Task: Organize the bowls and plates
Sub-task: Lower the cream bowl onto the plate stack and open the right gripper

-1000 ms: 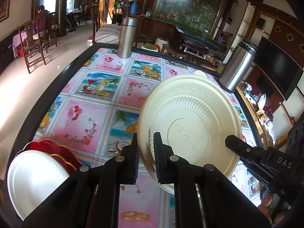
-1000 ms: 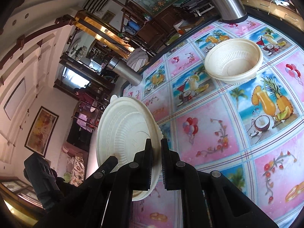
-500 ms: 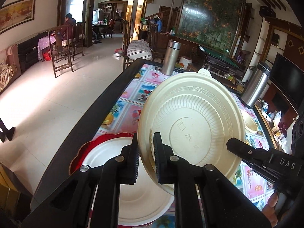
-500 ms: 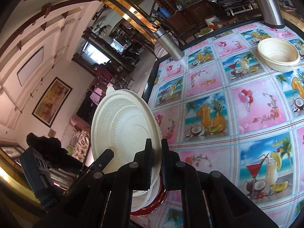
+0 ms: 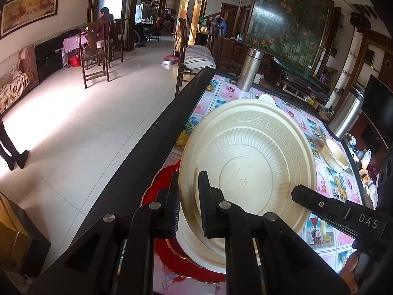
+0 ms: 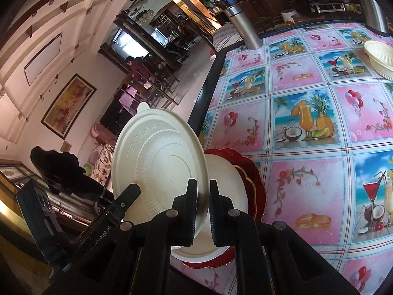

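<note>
Jaws of both grippers, L (image 5: 188, 205) & R (image 6: 203, 212), pinch cream plate (image 5: 248, 162) rim, tilted over red dish (image 6: 255, 177).

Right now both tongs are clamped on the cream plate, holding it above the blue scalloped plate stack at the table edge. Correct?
Nearly. The scalloped plate under the white plate is red, not blue, as the right wrist view shows. The rest holds: left tongs and right tongs both clamp the cream plate above that stack at the table edge.
</note>
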